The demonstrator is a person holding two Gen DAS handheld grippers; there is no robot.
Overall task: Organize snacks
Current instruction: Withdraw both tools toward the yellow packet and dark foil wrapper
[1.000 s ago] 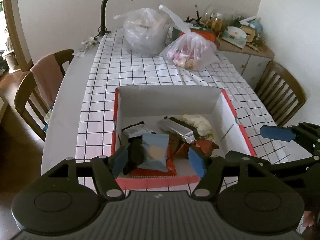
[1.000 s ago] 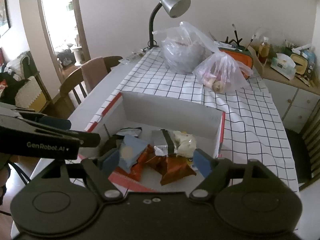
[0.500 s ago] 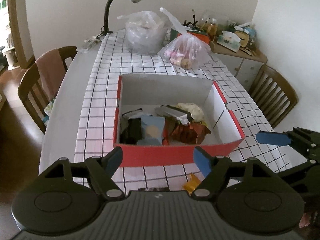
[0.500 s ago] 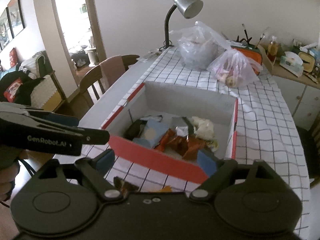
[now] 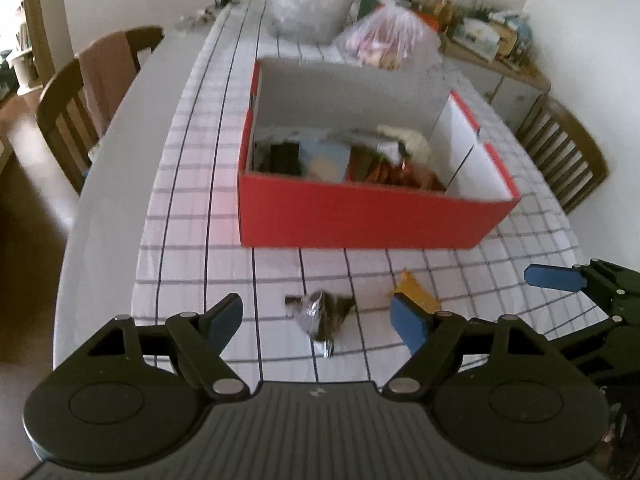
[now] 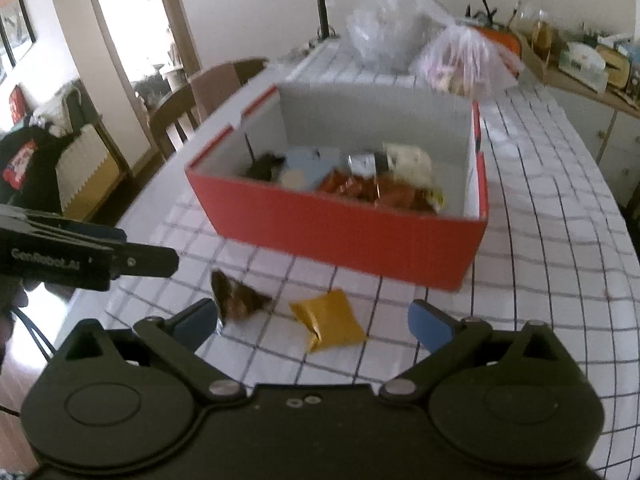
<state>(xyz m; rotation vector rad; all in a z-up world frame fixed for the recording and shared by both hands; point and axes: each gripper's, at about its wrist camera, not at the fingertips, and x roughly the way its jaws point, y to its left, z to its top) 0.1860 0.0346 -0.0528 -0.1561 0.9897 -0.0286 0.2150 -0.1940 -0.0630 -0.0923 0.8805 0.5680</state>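
Snack packets, red cardboard box [image 5: 360,216], checked tabletop [image 6: 560,216]

Left gripper [image 5: 316,316] and right gripper [image 6: 312,320] wide, just opening, empty; dark foil packet [image 5: 320,314] blurred; yellow packet [image 6: 330,320] partly hidden.

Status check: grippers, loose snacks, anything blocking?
Left gripper and right gripper open, jaws just widened, nothing held. Dark foil packet and yellow packet loose on checked cloth before red cardboard box. Nothing blocking.
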